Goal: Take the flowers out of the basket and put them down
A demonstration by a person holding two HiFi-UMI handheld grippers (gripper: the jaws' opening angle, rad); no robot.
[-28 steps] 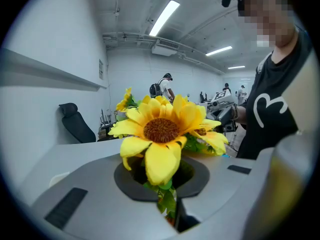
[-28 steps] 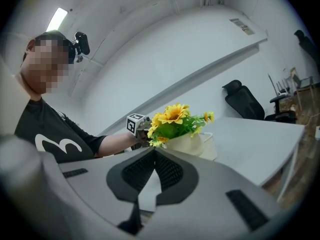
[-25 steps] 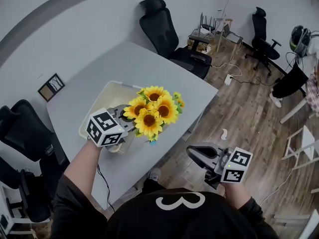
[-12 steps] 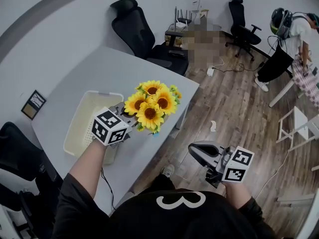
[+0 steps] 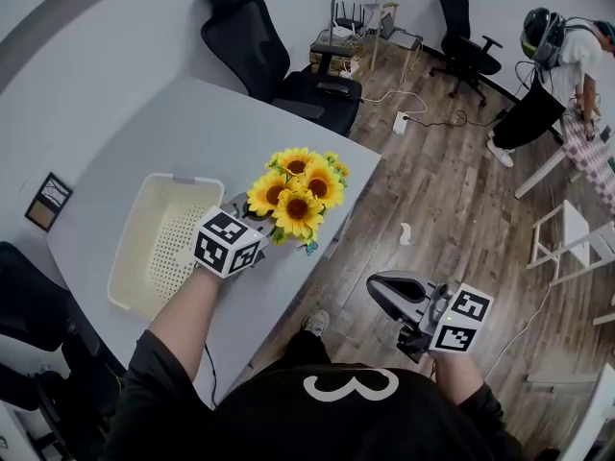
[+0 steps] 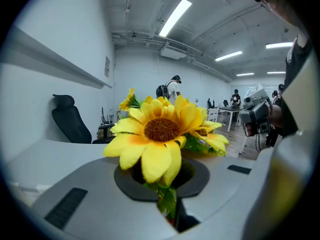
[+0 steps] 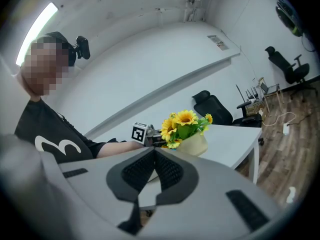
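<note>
Our left gripper (image 5: 252, 221) is clamped on the stems of the flowers (image 5: 296, 192). In the left gripper view the jaws are nearly together, with green stalk and leaf squeezed in the narrow slot between them. One big bloom fills that view just past the jaw tips.

The flowers are a tight bunch of sunflowers with bright yellow petals shading to orange near brown centres, and green leaves tucked underneath. We count three large heads facing up in the head view, with smaller yellow blooms at the far edge.

We hold the bunch out of the basket (image 5: 159, 248), just beside its right side and over the grey table (image 5: 192, 133) close to the table's edge. Whether the stems touch the tabletop we cannot tell. The basket is cream, with perforated walls, and nothing shows inside it.

Our right gripper (image 5: 384, 291) hangs off to the side over the wooden floor (image 5: 452, 209), well apart from the table. Its ribbed pads are pressed together at the tips, with nothing between them.
</note>
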